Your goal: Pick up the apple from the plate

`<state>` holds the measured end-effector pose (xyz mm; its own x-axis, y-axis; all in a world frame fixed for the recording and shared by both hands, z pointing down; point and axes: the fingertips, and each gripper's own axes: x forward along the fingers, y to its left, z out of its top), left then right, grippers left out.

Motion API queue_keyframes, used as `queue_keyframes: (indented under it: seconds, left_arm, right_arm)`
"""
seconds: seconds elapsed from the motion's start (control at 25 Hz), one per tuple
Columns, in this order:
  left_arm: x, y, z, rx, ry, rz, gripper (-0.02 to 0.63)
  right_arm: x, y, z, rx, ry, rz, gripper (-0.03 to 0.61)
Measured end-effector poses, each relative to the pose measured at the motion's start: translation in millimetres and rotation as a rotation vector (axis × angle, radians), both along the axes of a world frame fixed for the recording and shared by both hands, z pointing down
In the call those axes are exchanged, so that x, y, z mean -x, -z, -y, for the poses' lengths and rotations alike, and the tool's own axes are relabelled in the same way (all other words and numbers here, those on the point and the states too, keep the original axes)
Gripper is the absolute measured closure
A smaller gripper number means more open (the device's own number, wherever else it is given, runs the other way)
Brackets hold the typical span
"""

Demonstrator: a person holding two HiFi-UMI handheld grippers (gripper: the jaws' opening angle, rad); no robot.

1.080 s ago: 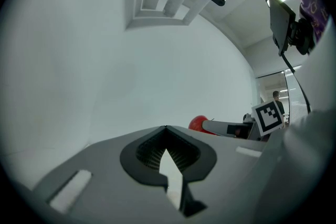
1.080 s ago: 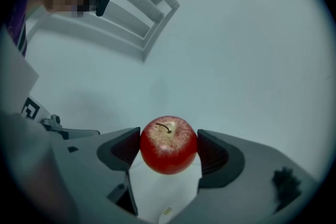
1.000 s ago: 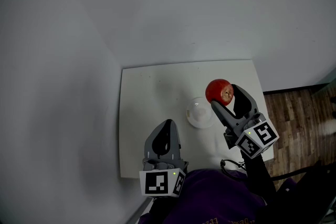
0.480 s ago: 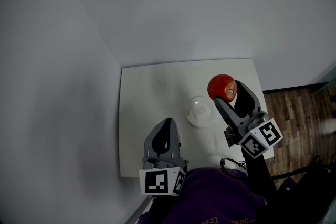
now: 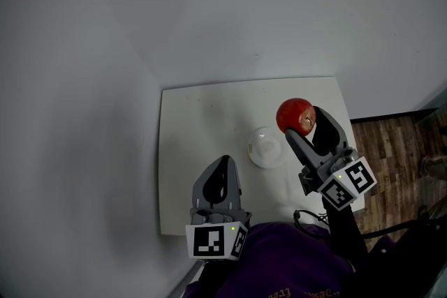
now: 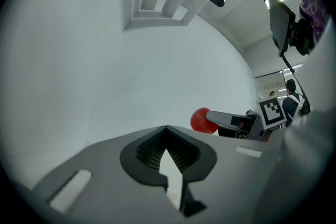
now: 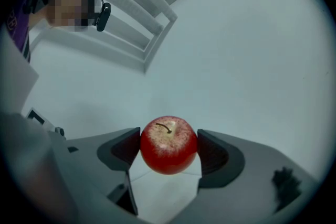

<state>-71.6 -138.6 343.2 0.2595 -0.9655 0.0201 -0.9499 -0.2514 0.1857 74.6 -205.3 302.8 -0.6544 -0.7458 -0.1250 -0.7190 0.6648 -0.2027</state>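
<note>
A red apple (image 5: 295,116) hangs in the air above the white table, held between the jaws of my right gripper (image 5: 302,123), which is shut on it. In the right gripper view the apple (image 7: 168,144) sits stem-up between both pads. The small white plate (image 5: 267,148) lies on the table, down and left of the apple, with nothing on it. My left gripper (image 5: 219,178) rests low near the table's front edge, jaws shut and empty. From the left gripper view the apple (image 6: 199,120) and the right gripper show at the right.
The white table (image 5: 188,150) stands in a corner against grey walls. Wooden floor (image 5: 391,150) lies to the right of the table. My purple sleeve (image 5: 293,262) fills the bottom of the head view.
My right gripper has lifted the apple slightly up and to the right, away from the plate. The left gripper has stayed still.
</note>
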Motion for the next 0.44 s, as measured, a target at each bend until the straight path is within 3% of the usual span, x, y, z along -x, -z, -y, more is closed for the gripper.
queue_keyframes:
  seconds: [0.44]
  left_arm:
    - [0.0, -0.1, 1.9, 0.005, -0.001, 0.004, 0.609]
  right_arm:
    - [0.7, 0.3, 2.2, 0.004, 0.001, 0.007, 0.239]
